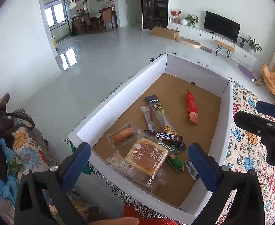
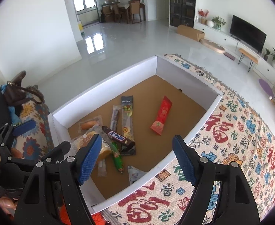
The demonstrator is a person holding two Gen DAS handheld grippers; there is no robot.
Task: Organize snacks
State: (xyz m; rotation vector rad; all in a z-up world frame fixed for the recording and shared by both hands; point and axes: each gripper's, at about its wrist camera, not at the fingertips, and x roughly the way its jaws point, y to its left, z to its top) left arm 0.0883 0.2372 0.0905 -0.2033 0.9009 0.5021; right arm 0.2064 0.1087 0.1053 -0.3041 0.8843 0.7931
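Left gripper (image 1: 139, 161) angled down over box (image 1: 118, 95), wide and empty, right gripper (image 2: 137, 155) likewise.

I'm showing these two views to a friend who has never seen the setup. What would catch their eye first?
Probably the big white box with its brown floor, lying on a patterned blanket, with wrapped snacks clustered at its near end. A red packet lies apart from the pile, and a clear-wrapped toast bread sits on top of it. Both the left gripper and the right gripper hang open above the box.
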